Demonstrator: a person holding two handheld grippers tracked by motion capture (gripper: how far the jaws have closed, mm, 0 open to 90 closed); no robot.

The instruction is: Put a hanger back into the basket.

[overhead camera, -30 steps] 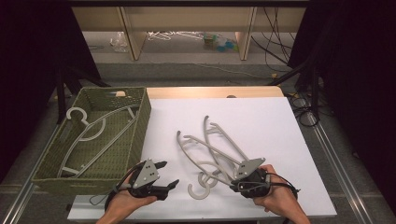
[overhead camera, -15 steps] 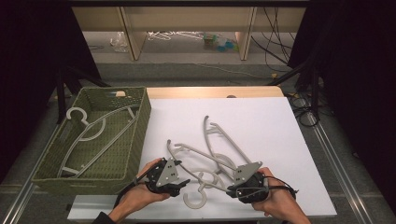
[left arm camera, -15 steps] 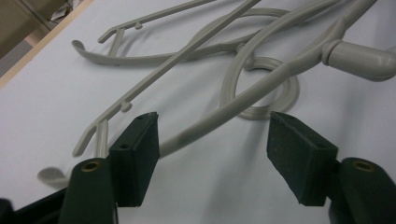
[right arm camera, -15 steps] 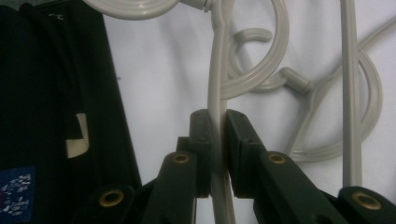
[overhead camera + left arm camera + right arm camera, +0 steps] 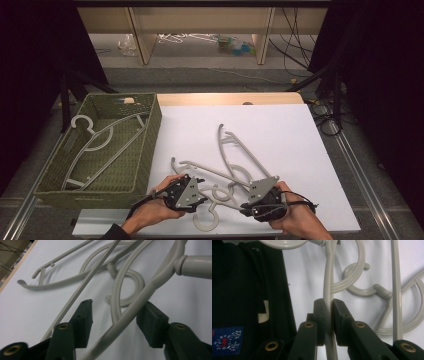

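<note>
Jaws of the left gripper (image 5: 113,315) have just been closing around a hanger (image 5: 140,310) arm without pinching it, while the right gripper (image 5: 328,302) clamps that hanger, readying a two-handed lift.

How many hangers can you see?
3, maybe more in the tangle. One hanger in the basket. Two tangled hangers lie on the white table: the near hanger, pinched by the right gripper, and the far hanger.

We list: pale grey plastic hangers (image 5: 235,165) on a plain white table sheet (image 5: 280,130); an olive-green woven basket (image 5: 150,145); 2 black-jawed grippers.
</note>
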